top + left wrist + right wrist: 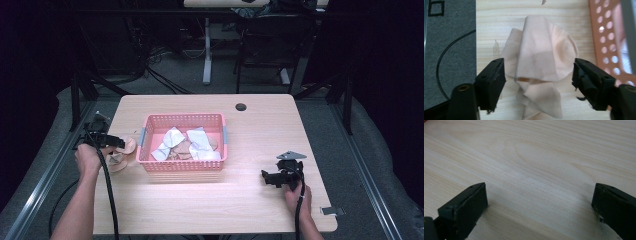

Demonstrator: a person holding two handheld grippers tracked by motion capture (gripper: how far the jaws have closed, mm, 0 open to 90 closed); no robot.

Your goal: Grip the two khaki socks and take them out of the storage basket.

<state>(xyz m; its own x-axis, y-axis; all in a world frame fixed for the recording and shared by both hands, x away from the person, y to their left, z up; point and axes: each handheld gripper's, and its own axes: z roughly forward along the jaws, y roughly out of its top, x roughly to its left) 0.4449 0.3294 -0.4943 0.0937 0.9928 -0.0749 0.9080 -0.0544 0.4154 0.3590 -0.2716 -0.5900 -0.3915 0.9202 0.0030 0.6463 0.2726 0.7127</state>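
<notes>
A pale beige cloth [541, 57] lies crumpled on the wooden table, left of a pink basket [182, 169]. My left gripper [539, 75] hangs over that cloth with its jaws wide apart on either side; the pads do not press on it. In the high view this gripper [119, 145] sits at the table's left edge above the cloth [125, 152]. My right gripper [266, 176] rests low at the front right, open, and in its own view the right gripper [539, 202] has bare wood between its jaws.
The basket holds several white cloths [200, 142] and some beige ones. A dark round hole [241, 106] marks the table's far side. A small metal bracket [332, 210] sits at the front right corner. Grey floor [449, 50] lies past the left edge.
</notes>
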